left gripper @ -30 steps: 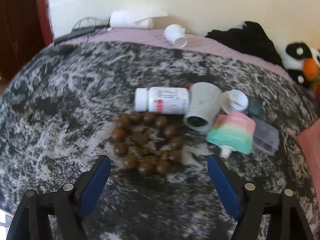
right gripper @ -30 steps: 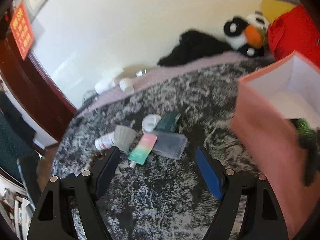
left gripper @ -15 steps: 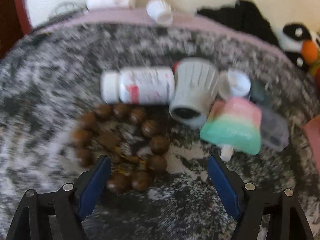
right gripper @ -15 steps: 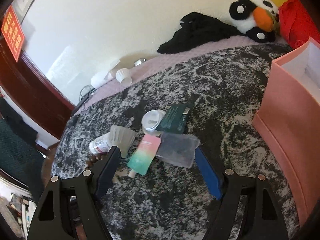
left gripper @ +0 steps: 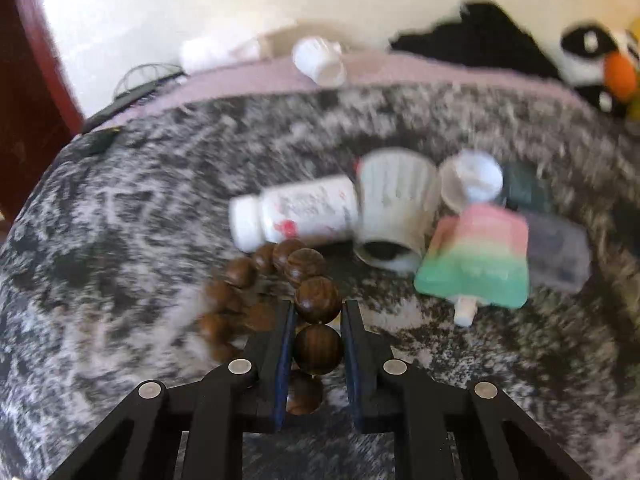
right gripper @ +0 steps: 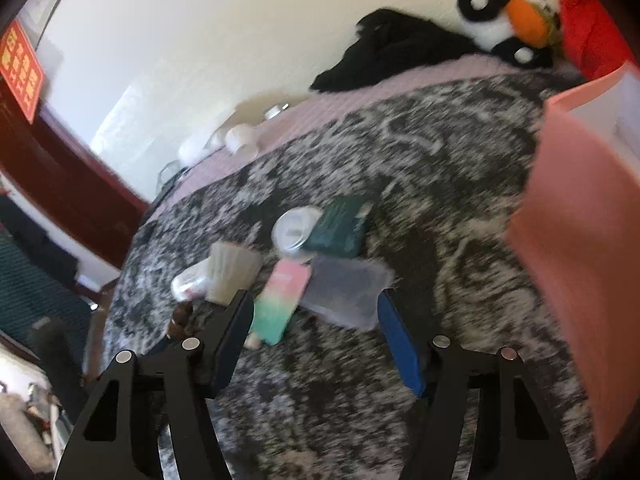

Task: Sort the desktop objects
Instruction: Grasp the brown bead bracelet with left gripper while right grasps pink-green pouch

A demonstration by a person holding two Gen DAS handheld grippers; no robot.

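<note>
My left gripper (left gripper: pixel 319 320) is shut on a brown wooden bead bracelet (left gripper: pixel 318 300); its beads trail away to the left on the black-and-white blanket. Beyond it lie a white pill bottle (left gripper: pixel 298 212), a grey ribbed cup (left gripper: pixel 394 208) on its side, a white lid (left gripper: pixel 472 180), a pink-to-green pouch (left gripper: pixel 476 256) and a clear plastic case (left gripper: pixel 560 252). My right gripper (right gripper: pixel 316 316) is open and empty, low over the pouch (right gripper: pixel 280 300) and the clear case (right gripper: pixel 344 292). The bracelet also shows in the right wrist view (right gripper: pixel 180 318).
A pink box (right gripper: pixel 580 216) with a white inside stands at the right. A dark green packet (right gripper: pixel 340 226) lies by the lid (right gripper: pixel 296 232). A panda toy (right gripper: pixel 508 16), black cloth (right gripper: pixel 392 48) and white cups (right gripper: pixel 240 138) lie along the wall.
My left gripper has closed on the bracelet and the beads have shifted with it. My right gripper has come down closer to the pouch and the clear case.
</note>
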